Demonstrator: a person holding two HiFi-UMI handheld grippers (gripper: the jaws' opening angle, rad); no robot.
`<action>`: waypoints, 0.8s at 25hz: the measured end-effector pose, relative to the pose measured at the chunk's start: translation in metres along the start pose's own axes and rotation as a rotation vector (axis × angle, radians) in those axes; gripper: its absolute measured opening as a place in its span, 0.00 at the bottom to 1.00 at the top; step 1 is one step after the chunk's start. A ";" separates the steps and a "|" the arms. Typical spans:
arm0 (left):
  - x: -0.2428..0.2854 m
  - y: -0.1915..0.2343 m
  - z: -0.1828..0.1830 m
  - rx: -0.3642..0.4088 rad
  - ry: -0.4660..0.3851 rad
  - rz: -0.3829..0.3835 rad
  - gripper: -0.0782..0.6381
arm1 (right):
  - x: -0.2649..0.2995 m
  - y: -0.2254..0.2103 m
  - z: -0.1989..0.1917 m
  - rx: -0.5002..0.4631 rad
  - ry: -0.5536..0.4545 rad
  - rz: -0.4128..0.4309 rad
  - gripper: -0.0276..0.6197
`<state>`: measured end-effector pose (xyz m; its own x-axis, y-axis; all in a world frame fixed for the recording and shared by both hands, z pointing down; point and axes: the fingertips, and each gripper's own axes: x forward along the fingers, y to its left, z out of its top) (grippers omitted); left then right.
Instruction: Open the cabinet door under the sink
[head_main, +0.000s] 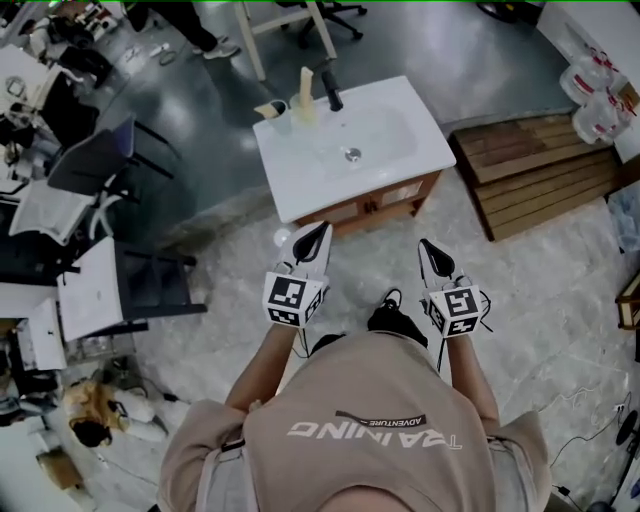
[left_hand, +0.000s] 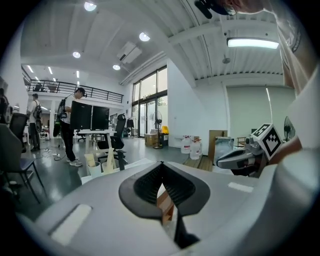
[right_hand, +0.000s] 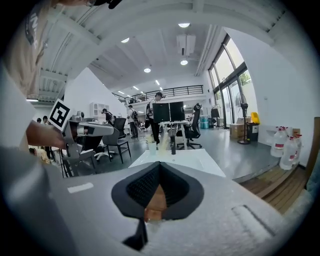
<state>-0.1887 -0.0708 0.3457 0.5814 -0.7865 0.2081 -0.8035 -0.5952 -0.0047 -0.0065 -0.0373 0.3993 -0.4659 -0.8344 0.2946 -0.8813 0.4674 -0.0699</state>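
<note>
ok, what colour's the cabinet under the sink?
Reddish-brown wood cabinet, with lighter door panels, below the white sink. Shows best in the head view.

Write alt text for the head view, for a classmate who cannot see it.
Seen from above, a person holds the left gripper and the right gripper, both shut and empty, pointed at a wooden cabinet whose doors look closed, without touching it. A white sink with a black faucet tops the cabinet; a wooden pallet lies to its right.
</note>
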 end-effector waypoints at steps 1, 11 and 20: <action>0.008 0.000 0.002 -0.007 0.000 0.006 0.13 | 0.005 -0.008 0.001 0.001 0.002 0.013 0.04; 0.051 -0.005 -0.010 -0.024 0.068 0.061 0.13 | 0.045 -0.043 -0.008 0.033 0.036 0.116 0.05; 0.086 -0.003 -0.037 -0.026 0.128 0.015 0.13 | 0.067 -0.049 -0.029 0.104 0.081 0.118 0.05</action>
<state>-0.1411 -0.1312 0.3995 0.5495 -0.7670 0.3314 -0.8161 -0.5777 0.0162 0.0076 -0.1078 0.4504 -0.5622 -0.7472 0.3544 -0.8263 0.5245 -0.2051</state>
